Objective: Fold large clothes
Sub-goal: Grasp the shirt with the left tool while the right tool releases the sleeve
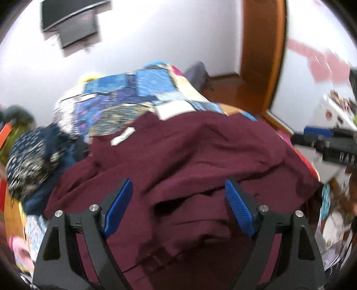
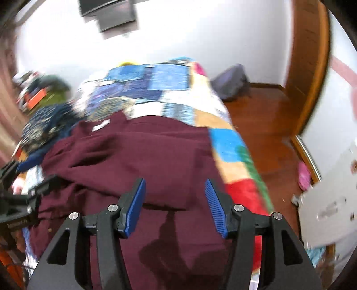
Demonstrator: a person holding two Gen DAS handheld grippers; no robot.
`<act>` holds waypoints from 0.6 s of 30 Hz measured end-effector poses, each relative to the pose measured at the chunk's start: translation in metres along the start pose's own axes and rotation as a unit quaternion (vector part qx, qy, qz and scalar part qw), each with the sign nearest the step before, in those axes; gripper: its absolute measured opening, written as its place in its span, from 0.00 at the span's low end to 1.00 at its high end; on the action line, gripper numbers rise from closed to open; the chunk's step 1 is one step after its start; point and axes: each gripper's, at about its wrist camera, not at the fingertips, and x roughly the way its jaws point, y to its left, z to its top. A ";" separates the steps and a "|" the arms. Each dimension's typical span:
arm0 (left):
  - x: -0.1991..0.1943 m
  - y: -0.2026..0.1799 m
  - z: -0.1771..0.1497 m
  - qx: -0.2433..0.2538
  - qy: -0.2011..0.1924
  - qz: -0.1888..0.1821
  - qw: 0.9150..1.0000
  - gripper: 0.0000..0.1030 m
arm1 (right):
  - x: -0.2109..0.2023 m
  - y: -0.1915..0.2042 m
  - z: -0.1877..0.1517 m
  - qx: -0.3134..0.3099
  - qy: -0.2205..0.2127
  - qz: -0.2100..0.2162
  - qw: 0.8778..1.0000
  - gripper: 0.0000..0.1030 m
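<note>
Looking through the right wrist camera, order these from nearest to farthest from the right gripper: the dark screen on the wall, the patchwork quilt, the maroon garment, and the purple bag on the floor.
From the right gripper:
1. Maroon garment, right under the open jaws.
2. Patchwork quilt, spread beyond the garment.
3. Purple bag, on the floor past the quilt's right edge.
4. Dark screen, high on the far wall.

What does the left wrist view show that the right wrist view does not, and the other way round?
Only the left wrist view: the right gripper entering from the right edge. Only the right wrist view: the pink round object on the wooden floor and the red patch of the quilt. Both share: the maroon garment, its white label, the colourful patchwork quilt, the dark blue patterned cloth and the wall-mounted dark screen.
</note>
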 end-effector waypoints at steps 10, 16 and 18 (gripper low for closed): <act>0.065 -0.055 0.010 0.102 0.061 0.019 0.993 0.93 | 0.015 -0.041 -0.021 0.075 0.036 -0.008 0.996 0.50; 0.075 -0.053 0.019 0.086 0.049 -0.004 0.995 0.80 | 0.022 -0.042 -0.031 0.072 0.056 -0.004 0.996 0.50; 0.073 -0.054 0.021 0.089 0.046 -0.014 0.995 0.56 | 0.024 -0.043 -0.033 0.069 0.060 -0.001 0.996 0.50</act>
